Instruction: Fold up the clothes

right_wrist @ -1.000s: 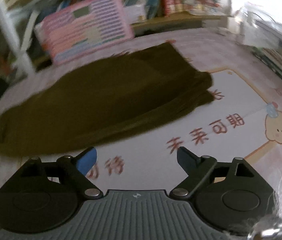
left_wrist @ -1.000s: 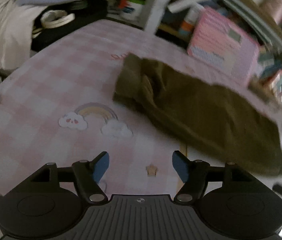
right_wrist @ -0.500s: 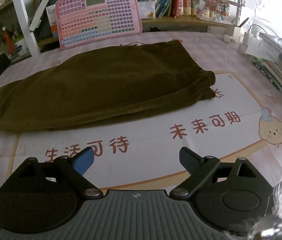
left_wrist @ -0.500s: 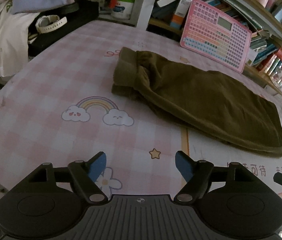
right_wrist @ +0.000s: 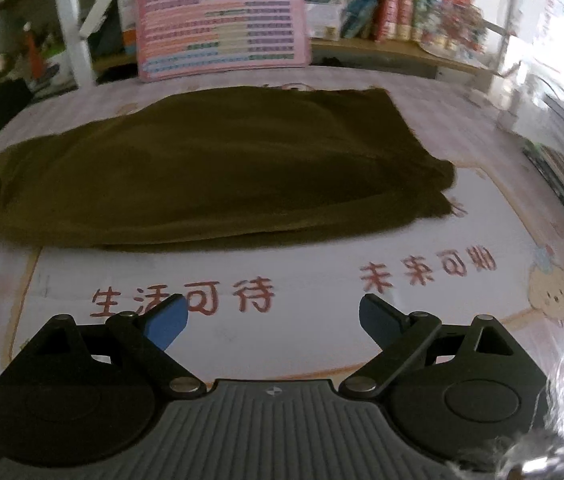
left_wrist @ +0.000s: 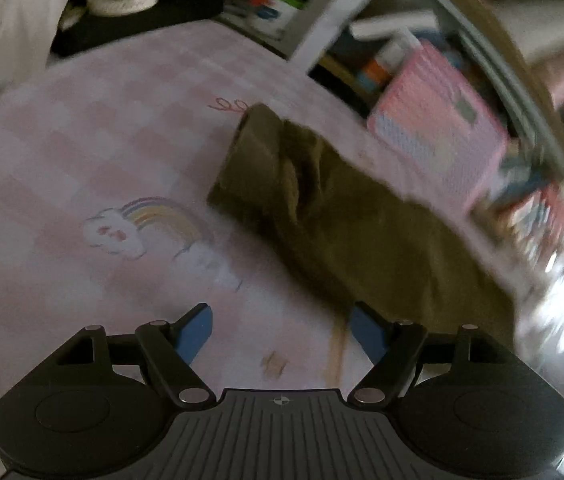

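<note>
Bookshelves (right_wrist: 402, 8) crowd the back of the room, and a pink keyboard-style toy board (right_wrist: 221, 24) leans against them. My table (right_wrist: 322, 312) carries a pink checked cover with a rainbow-and-cloud print (left_wrist: 149, 228) toward my left.

Olive-green trousers (right_wrist: 209, 168) lie flat across the middle of the table, already doubled lengthwise, one leg on the other. Waistband end (left_wrist: 257, 160) sits toward my left, leg hems (right_wrist: 430, 184) toward my right.

Left gripper (left_wrist: 282, 330): jaws wide, holding nothing, near the trousers' front edge, not touching. Right gripper (right_wrist: 273, 320): jaws wide, holding nothing, near the cloth with a strip of bare mat between.

Handling judgement: fabric looks soft, thick-ish, fleecy; light, limp, not slippery. It should sag if lifted at one point, so I would pinch both layers at the hem corners with the right and steady the waistband with the left.

Legible writing on the mat, red characters: "生活可待" (right_wrist: 181, 300) and, beside it, "未来可期" (right_wrist: 426, 272). Left view is motion-blurred; no brand label is readable on the trousers.
</note>
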Demonstrator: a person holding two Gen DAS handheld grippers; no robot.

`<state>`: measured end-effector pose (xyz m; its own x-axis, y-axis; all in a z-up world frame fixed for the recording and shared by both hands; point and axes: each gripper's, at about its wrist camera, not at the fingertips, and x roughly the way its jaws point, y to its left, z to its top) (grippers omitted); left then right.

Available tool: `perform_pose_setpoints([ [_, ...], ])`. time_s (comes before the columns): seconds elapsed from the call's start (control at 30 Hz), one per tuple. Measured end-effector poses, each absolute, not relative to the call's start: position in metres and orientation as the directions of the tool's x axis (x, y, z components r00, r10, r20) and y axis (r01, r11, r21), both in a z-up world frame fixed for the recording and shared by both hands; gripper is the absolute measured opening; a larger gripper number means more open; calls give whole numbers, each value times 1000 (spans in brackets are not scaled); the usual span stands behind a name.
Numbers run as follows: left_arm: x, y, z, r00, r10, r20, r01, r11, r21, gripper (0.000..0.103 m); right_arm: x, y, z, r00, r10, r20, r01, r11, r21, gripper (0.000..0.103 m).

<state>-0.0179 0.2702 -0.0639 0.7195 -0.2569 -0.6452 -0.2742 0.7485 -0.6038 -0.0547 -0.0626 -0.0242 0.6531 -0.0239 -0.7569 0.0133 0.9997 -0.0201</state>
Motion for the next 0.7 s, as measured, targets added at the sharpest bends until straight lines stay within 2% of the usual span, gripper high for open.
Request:
perform_pose_setpoints([
  [0.07, -7, 279, -71, 746, -276, -606, -314, 656, -686, 71, -48, -53, -24, 662, -10, -749, -22, 999, -33, 93],
  [0.1, -1, 283, -75, 760, -283, -585, -331, 606, -723, 60, -45, -49, -24, 668, -1, -744, -40, 998, -37, 93],
  [0.17, 5, 285, -80, 767, -278, -578, -356, 565, -744, 53, -37, -39, -22, 678, 20, -735, -71, 997, -38, 93],
  [0.2, 7, 286, -83, 769, -274, -578, -368, 549, -750, 45, -32, -34, -21, 682, 30, -730, -83, 996, -37, 93],
  [0.3, 14, 287, -90, 775, -261, -576, -402, 500, -767, 44, -12, -21, -18, 696, 48, -716, -104, 994, -34, 93],
  [0.37, 19, 289, -95, 779, -252, -575, -423, 466, -777, 36, 4, -12, -15, 708, 57, -704, -109, 994, -30, 93],
  [0.4, 22, 289, -98, 780, -247, -575, -433, 449, -781, 19, 14, -6, -15, 713, 60, -699, -114, 993, -30, 93],
  [0.43, 24, 290, -100, 782, -243, -574, -443, 432, -786, 15, 25, 0, -14, 717, 65, -694, -120, 992, -32, 93],
  [0.7, 24, 290, -104, 788, -237, -568, -436, 435, -787, 19, 119, 67, -21, 723, 101, -684, -207, 975, -75, 91],
])
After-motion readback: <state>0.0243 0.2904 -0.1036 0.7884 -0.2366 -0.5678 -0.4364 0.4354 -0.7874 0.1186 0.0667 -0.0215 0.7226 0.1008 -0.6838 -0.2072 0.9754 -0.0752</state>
